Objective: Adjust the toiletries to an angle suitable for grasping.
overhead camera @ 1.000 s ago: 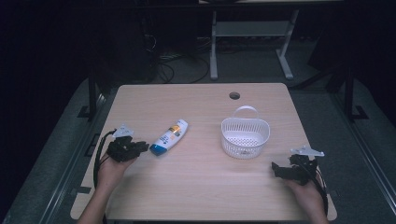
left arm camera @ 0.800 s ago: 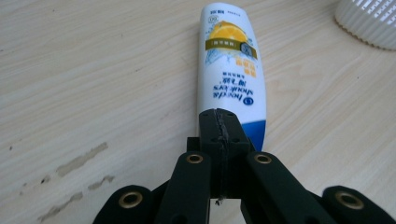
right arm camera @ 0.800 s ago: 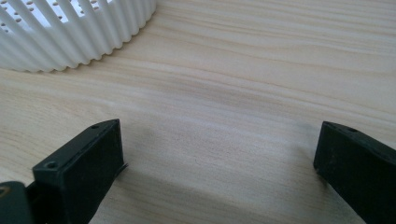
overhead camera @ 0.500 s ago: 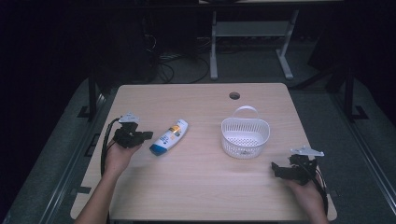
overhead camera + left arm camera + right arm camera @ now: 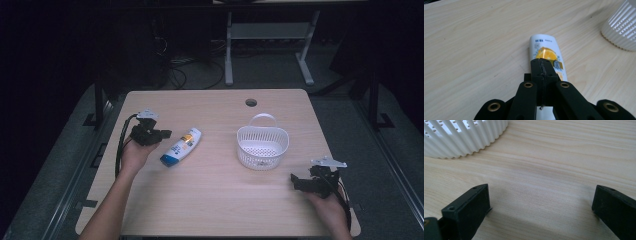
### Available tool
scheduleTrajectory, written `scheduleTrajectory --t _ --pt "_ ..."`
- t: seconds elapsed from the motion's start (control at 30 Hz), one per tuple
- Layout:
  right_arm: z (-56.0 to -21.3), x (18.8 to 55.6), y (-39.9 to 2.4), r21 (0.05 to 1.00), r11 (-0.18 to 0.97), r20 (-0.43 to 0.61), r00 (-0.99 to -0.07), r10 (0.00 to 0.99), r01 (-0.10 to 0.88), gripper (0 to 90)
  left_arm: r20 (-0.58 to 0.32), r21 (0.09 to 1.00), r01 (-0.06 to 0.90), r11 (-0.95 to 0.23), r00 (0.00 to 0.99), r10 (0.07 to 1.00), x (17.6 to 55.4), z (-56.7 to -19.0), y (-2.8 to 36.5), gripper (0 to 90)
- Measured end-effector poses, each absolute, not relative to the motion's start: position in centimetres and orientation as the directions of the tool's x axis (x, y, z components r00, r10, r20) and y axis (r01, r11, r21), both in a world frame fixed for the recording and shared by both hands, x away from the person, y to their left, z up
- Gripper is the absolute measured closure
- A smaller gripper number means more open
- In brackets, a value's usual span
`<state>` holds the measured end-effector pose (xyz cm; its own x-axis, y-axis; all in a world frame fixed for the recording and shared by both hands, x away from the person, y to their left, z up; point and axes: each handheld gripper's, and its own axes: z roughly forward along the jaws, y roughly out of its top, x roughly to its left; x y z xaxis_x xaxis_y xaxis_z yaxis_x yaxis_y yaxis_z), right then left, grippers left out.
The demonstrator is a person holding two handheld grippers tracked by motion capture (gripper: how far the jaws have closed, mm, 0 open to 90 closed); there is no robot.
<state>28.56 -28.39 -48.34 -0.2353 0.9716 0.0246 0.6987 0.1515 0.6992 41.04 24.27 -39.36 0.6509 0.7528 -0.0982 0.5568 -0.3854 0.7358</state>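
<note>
Wooden table (image 5: 215, 200), centre-left: bottle (image 5: 181, 146) lying diagonally, just right of the closed, empty left gripper (image 5: 161, 134) (right gripper (image 5: 296, 181) agape, far).

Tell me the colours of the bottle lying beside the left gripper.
White bottle with a blue cap and an orange picture; clearest in the left gripper view.

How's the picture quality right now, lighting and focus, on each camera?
High view: table evenly lit, surroundings nearly black, image soft. Left gripper view: bottle label sharp, no glare, near fingers slightly soft. Right gripper view: wood grain crisp mid-frame, basket and black fingers blurred, faint shadows beneath them.
</note>
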Motion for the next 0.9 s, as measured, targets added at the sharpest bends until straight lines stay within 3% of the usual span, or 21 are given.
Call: scheduleTrajectory --t 0.9 --pt "-48.3 28.6 -28.4 0.699 0.153 0.024 -0.237 0.971 0.698 0.9 -0.075 0.701 0.567 -0.432 0.662 0.746 47.4 -41.1 20.1 90.0"
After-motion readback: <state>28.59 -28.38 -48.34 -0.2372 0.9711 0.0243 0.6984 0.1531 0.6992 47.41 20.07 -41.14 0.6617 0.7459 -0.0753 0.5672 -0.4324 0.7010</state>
